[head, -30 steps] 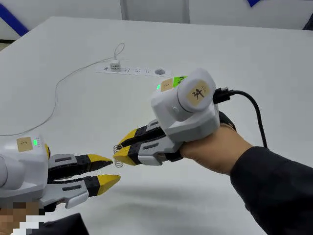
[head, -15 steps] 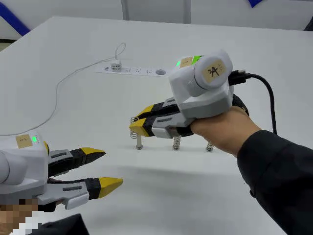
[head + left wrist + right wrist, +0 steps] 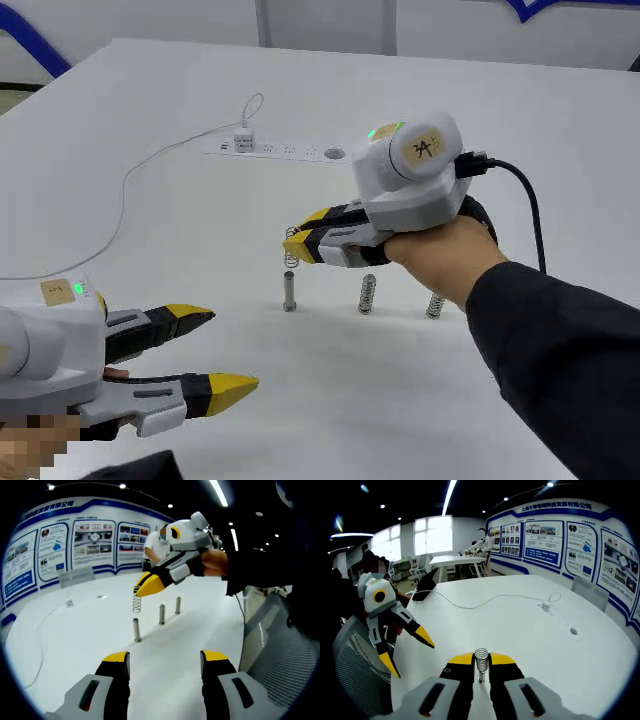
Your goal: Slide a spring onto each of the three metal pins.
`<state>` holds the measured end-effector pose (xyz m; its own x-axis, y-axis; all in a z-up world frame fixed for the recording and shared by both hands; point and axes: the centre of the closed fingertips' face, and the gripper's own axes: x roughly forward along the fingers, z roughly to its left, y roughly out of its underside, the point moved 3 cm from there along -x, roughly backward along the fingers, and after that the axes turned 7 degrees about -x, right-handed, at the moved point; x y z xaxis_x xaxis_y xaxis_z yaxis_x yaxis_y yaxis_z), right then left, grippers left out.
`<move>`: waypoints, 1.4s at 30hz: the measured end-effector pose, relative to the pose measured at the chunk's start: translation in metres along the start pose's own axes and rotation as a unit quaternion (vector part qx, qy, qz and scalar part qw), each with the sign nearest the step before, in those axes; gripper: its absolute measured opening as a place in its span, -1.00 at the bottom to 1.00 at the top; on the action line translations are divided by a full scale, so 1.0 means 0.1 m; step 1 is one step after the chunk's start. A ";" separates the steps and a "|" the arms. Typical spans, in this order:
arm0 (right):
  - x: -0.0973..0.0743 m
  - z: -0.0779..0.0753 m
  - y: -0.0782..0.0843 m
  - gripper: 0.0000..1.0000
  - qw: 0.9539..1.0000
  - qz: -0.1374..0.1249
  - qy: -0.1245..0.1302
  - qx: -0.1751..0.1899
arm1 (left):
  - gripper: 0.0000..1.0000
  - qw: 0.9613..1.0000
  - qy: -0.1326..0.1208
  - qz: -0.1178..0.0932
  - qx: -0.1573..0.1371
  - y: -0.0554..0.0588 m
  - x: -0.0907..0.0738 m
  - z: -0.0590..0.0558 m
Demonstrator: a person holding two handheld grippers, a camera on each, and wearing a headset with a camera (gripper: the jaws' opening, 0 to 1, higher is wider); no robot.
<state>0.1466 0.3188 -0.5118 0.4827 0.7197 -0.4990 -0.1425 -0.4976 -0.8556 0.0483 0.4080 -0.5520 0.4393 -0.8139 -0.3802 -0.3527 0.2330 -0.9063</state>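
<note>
Right gripper (image 3: pixel 297 245) pinched a small coiled steel spring (image 3: pixel 291 260) by its top, hanging just above the bare grey metal pin (image 3: pixel 289 291) on the white table (image 3: pixel 150 240). Of the 3 pins, the middle pin (image 3: pixel 367 293) and far pin (image 3: pixel 434 305) wore springs. Left gripper (image 3: pixel 228 350) sat nearer the person, jaws spread.

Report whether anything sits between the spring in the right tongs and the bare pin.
Nothing visible does. The spring hangs from the right tongs above the bare pin, with open air between them. The left tongs are open, off to the side.
</note>
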 end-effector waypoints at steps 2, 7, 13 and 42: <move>0.03 -0.02 0.03 -0.76 1.000 0.004 0.000 0.003 | 0.17 1.000 0.001 0.000 0.000 0.00 0.00 0.00; 0.09 -0.01 0.10 -0.76 1.000 0.013 -0.005 0.010 | 0.16 1.000 0.002 0.001 -0.002 0.01 0.00 0.00; 0.12 0.00 0.13 -0.76 1.000 0.015 -0.007 0.012 | 0.15 1.000 0.002 0.001 -0.004 0.01 0.00 0.00; 0.36 0.08 0.52 -0.76 0.998 0.064 0.001 0.026 | 0.12 1.000 0.000 0.003 -0.005 0.02 0.00 0.01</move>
<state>0.1501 0.3228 -0.5752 0.4591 0.6508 -0.6048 -0.2474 -0.5602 -0.7906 0.0487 0.4088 -0.5546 0.4382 -0.8123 -0.3850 -0.3639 0.2313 -0.9023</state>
